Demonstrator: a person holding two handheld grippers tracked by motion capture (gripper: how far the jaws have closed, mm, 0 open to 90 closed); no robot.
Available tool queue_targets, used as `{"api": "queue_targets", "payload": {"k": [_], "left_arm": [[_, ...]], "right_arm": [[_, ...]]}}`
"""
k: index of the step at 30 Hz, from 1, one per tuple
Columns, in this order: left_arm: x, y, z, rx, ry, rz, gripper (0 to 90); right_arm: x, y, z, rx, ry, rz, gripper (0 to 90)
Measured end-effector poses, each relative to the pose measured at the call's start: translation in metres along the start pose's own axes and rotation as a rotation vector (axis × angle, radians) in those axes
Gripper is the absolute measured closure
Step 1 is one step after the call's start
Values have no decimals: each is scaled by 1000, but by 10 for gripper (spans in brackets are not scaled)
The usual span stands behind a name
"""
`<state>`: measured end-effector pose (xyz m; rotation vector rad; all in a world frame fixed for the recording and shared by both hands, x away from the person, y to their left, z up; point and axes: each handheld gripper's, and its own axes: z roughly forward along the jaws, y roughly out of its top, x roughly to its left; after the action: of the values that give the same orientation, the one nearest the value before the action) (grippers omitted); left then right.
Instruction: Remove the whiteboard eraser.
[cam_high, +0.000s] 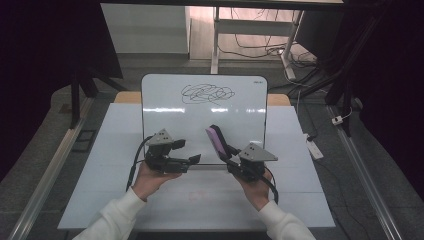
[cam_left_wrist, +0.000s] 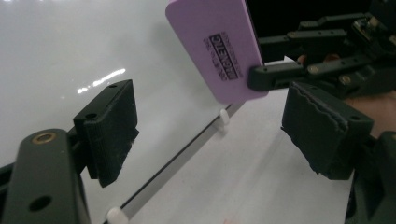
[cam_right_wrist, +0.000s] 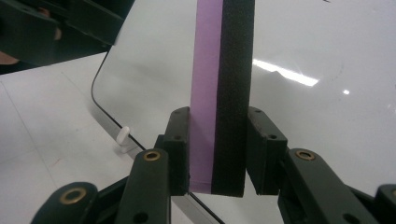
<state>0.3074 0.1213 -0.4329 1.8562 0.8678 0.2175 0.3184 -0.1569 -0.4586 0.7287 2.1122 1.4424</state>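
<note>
On the bench, left of centre, the left tool is held level in a hand, its jaws apart with nothing between them, aimed toward the eraser. Right of it, the right tool clamps the eraser's lower end; the eraser's long axis tilts up and leftward over the whiteboard, purple face up.

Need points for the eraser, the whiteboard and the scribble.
eraser (cam_left_wrist: 212, 49), left gripper view, its purple face.
whiteboard (cam_high: 165, 112), high view, bare white surface.
scribble (cam_high: 207, 93), high view, middle of the black lines.
</note>
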Motion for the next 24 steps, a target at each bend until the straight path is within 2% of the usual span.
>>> {"api": "queue_targets", "payload": {"k": [10, 17, 24], "left_arm": [[3, 6, 22, -10, -19, -40, 198], [6, 8, 31, -22, -43, -77, 199], [6, 9, 35, -42, -59, -90, 217]], "right_arm": [[9, -4, 5, -7, 20, -9, 648], [16, -4, 8, -23, 27, -18, 648], [22, -6, 8, -56, 36, -31, 648]]}}
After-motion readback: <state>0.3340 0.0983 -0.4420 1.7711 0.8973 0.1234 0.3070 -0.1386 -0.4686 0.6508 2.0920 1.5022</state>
